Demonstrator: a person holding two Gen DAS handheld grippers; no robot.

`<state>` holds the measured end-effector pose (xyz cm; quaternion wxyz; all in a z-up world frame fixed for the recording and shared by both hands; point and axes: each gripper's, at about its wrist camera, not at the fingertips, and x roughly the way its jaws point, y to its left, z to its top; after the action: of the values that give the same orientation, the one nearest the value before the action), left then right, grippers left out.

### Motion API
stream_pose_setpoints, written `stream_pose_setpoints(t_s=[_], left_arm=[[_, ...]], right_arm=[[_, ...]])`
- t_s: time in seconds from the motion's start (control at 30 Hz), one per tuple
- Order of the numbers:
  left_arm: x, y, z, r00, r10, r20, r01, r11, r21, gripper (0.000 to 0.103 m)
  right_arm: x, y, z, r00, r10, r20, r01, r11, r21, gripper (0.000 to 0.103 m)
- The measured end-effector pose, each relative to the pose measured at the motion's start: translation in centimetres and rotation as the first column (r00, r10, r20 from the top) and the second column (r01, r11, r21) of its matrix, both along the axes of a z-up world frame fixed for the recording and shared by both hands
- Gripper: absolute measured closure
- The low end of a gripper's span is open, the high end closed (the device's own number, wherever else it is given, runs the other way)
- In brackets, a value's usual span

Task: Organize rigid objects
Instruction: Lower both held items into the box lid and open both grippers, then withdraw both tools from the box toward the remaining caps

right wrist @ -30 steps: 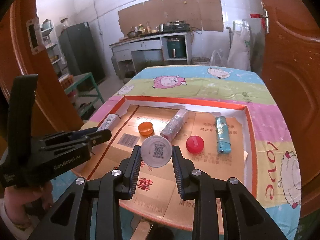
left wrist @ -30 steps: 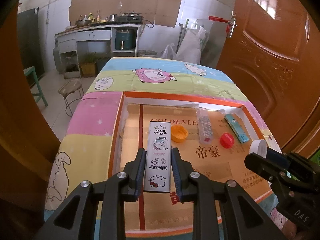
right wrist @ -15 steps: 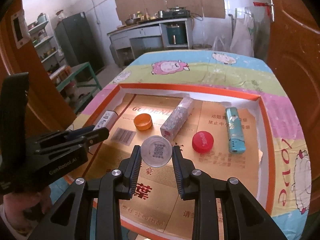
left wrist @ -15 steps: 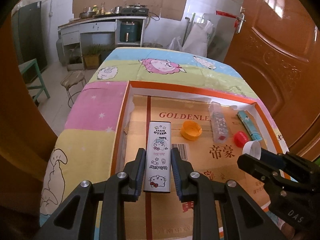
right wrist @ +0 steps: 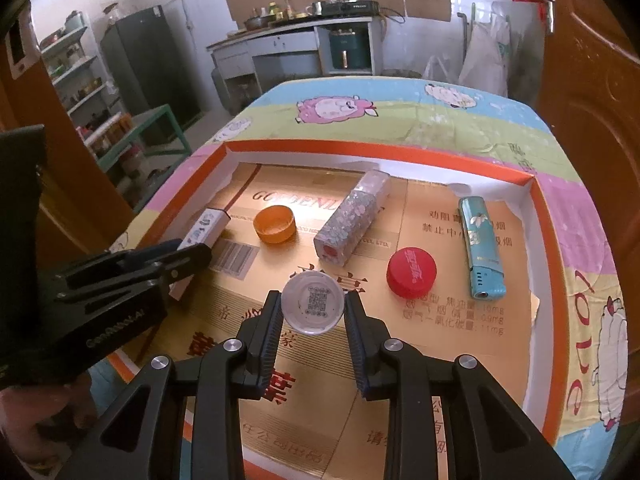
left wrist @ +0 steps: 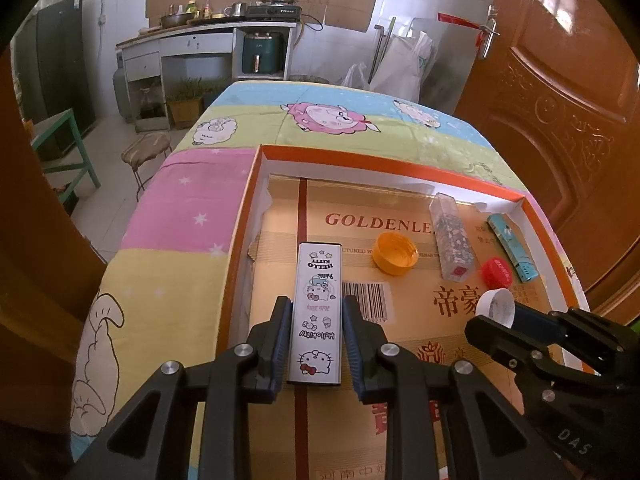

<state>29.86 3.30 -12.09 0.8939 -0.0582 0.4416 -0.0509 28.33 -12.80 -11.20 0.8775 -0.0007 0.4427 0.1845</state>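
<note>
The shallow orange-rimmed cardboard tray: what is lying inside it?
Loose in the orange-rimmed tray: an orange cap, a red cap, a glittery clear box and a teal lighter. The grippers hide some floor.

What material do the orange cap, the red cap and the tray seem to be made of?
The orange cap looks like moulded plastic, smooth and slightly glossy, with a thin even wall around its open top. The red cap also looks like plastic: ribbed side, raised lettering on top. The tray appears to be cardboard with a glossy gold printed floor and a torn edge near its right wall.
</note>
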Motion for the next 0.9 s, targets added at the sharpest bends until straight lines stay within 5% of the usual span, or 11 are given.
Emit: stream_pose_setpoints(t_s=[0.47,0.53,0.63,0.9], left_arm=[[0.0,-0.2,0.0,1.0,-0.009,0.008,0.009,1.0,0.001,0.076],[-0.1,0.0,0.1,1.0,-0.005,0.017,0.005,1.0,-0.014,0.067],[-0.3,0.2,0.6,0.999,-0.002,0.04,0.002,1.0,-0.024,0.057],[-1.0,0.2,1.7,0.998,-0.001,0.069,0.001,1.0,-0.014,0.055]], right_arm=[[0.3,0.5,-0.9,1.0,-0.002,-0.02,0.002,0.999,-0.039,0.066],[0.3,0.5,-0.9,1.0,0.002,-0.02,-0.002,0.999,-0.038,0.055],[0.1,0.6,-0.8,1.0,-0.001,-0.013,0.0,0.999,-0.045,0.054],[-0.4,0.1,-0.1,1.0,-0.014,-0.005,0.014,0.999,-0.029,0.054]])
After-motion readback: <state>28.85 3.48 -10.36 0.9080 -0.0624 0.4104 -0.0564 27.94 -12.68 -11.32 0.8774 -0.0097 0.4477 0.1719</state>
